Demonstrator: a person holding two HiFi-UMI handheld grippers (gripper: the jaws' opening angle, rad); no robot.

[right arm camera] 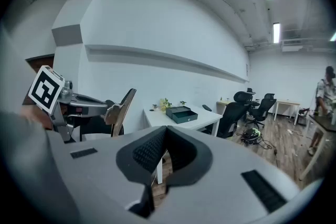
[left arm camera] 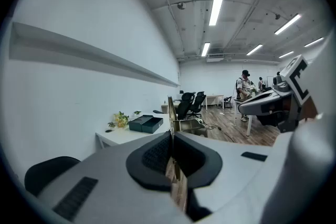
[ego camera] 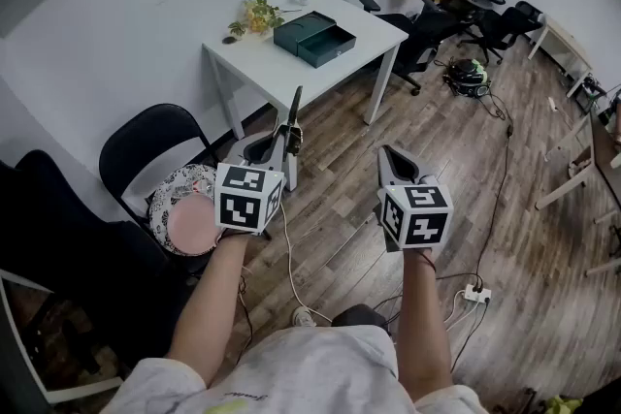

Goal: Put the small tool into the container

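Note:
A dark green box (ego camera: 313,37) lies open on the white table (ego camera: 369,26), far ahead of both grippers; it also shows in the left gripper view (left arm camera: 145,123) and the right gripper view (right arm camera: 181,114). My left gripper (ego camera: 289,137) is shut on a thin flat tool (ego camera: 294,110) with a metal blade, which sticks up past the fingertips (left arm camera: 170,110). The right gripper view shows that tool (right arm camera: 122,108) from the side. My right gripper (ego camera: 394,158) is held beside the left one, over the wooden floor. Its jaws are shut (right arm camera: 167,131) with nothing between them.
A black chair (ego camera: 155,148) stands at my left. A small yellow-flowered plant (ego camera: 256,15) sits at the table's back edge. Office chairs (ego camera: 427,22), a desk and floor cables (ego camera: 470,75) lie beyond the table. A power strip (ego camera: 475,293) lies near my feet. A person (left arm camera: 244,85) stands far off.

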